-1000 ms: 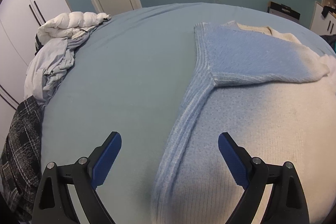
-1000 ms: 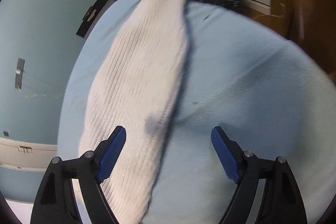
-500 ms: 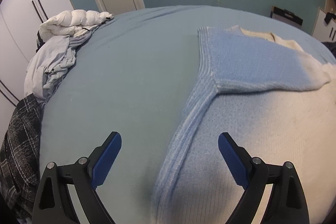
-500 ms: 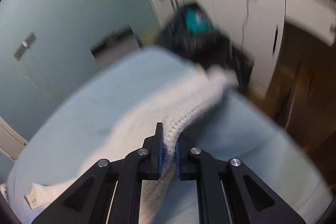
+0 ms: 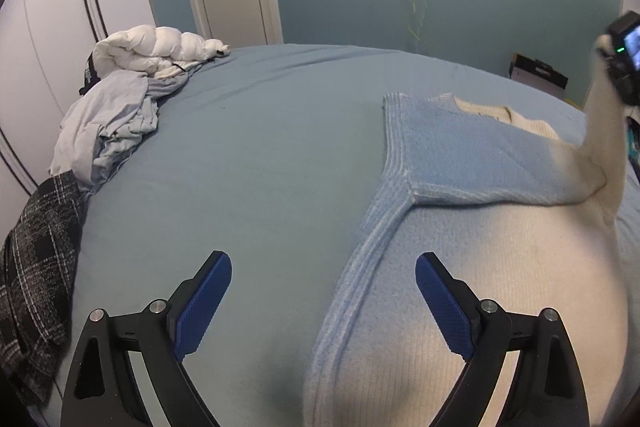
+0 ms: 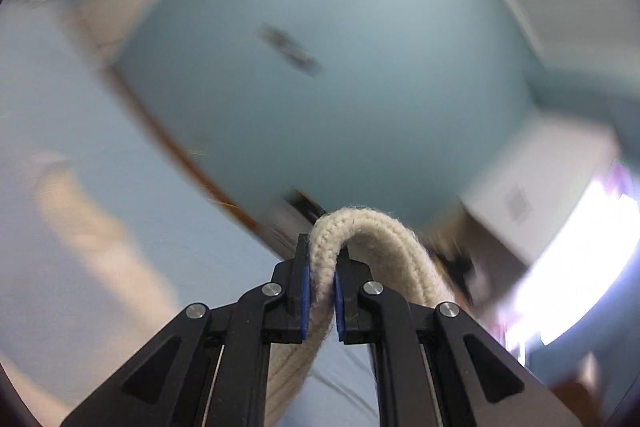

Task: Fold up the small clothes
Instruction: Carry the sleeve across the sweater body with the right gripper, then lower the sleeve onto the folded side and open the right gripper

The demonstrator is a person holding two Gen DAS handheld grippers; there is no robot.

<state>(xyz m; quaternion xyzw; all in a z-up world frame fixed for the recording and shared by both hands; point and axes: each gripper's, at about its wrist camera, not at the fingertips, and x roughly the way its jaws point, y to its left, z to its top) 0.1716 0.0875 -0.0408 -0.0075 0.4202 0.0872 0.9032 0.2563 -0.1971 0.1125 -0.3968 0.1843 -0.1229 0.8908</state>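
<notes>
**Right wrist view: cream sleeve pinched and raised for the next fold**

Right wrist view shows the right gripper (image 6: 320, 281) with its fingers closed tight on the cream sleeve (image 6: 362, 227), whose ribbed knit arches up and over between the blue pads (image 6: 305, 301). The background is smeared, so little else can be read there. Holding the sleeve by a narrow pinch lets it hang free, which probably suits carrying it across the body of the garment.

From the left wrist view, the sweater (image 5: 500, 287) lies flat on the bed (image 5: 248, 163), blue on its near edge and fading to cream. One sleeve is already laid across the chest, and the other rises at the far right toward the right gripper. The left gripper (image 5: 323, 301) hovers low with its fingers spread wide and holding nothing, straddling the sweater's ribbed edge, likely ready to pin it. A pile of clothes (image 5: 108, 119) sits well apart at the bed's left side.
</notes>
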